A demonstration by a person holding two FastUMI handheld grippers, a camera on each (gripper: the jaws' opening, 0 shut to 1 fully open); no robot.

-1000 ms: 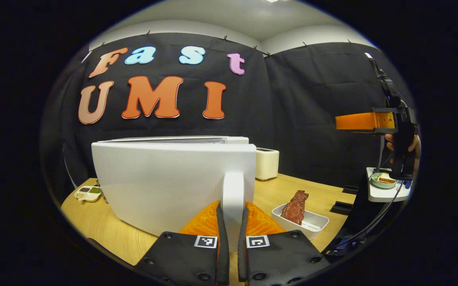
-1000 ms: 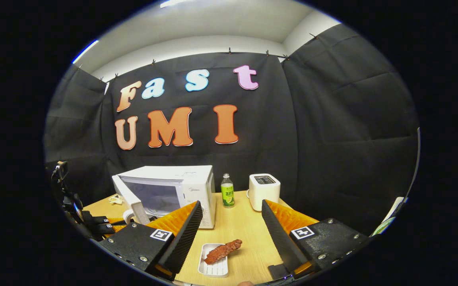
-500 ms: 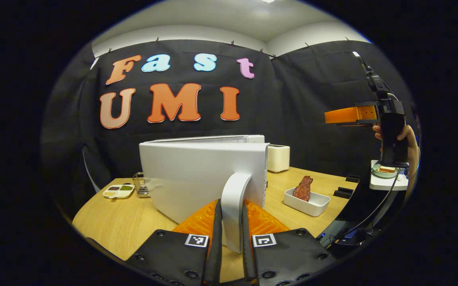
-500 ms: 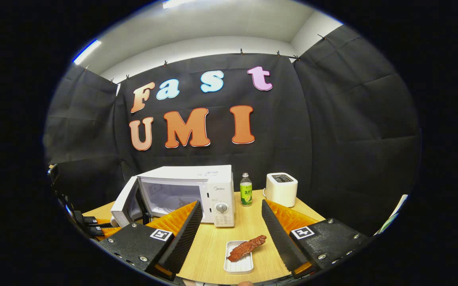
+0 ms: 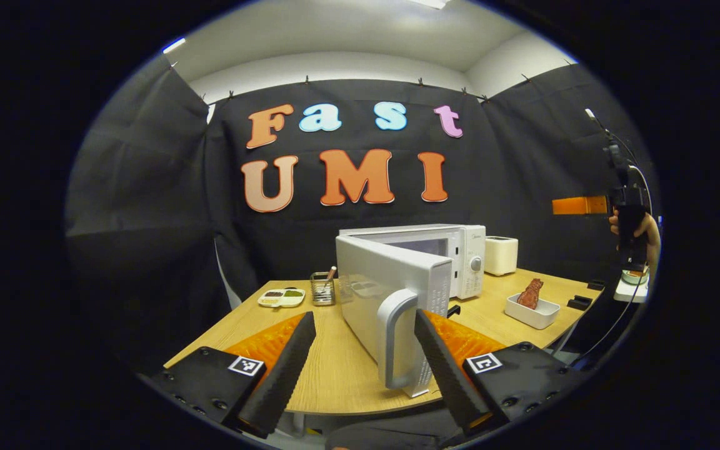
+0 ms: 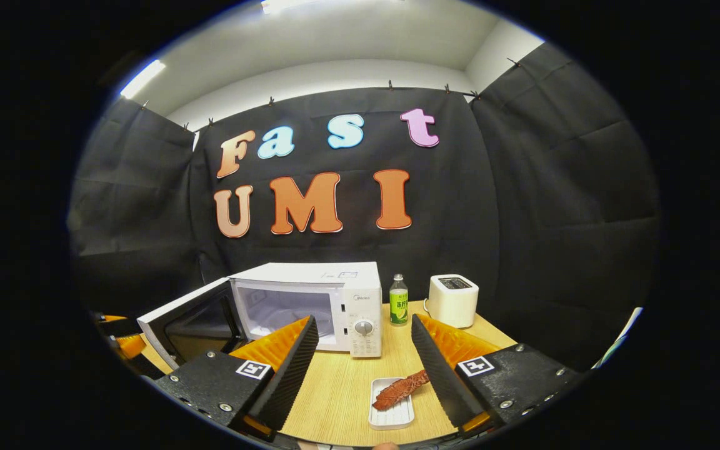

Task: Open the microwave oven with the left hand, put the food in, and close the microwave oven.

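1. as the scene reads from the left, the left gripper [image 5: 360,359] sits low before the table [image 5: 335,381], its fingers spread wide and gripping nothing; the door handle [image 5: 397,337] stands in the gap between them, touching neither.
2. microwave door [image 5: 391,300]: swung wide on its left hinge, outer face toward the left gripper view. judged stiff and light to swing; the upright white handle is the place to take hold for closing.
3. microwave [image 6: 310,300]: cavity open and seemingly bare inside, control panel and dial on its right side.
4. green bottle [image 6: 399,300] and white toaster [image 6: 452,300]: standing just right of the microwave, apart from the task.
5. food [image 6: 400,390]: a reddish-brown strip lying askew in a shallow white tray [image 6: 391,415], in front of the microwave and right of its door. judged light, fairly stiff and perhaps slick; the tray's rim or the strip's middle offers the surer hold.
6. right gripper [image 6: 363,369]: raised above the near table edge, pointing toward the microwave, fingers wide apart and empty, the tray framed between them but well below. in the left gripper view it appears far right, held up by a hand [image 5: 644,231].
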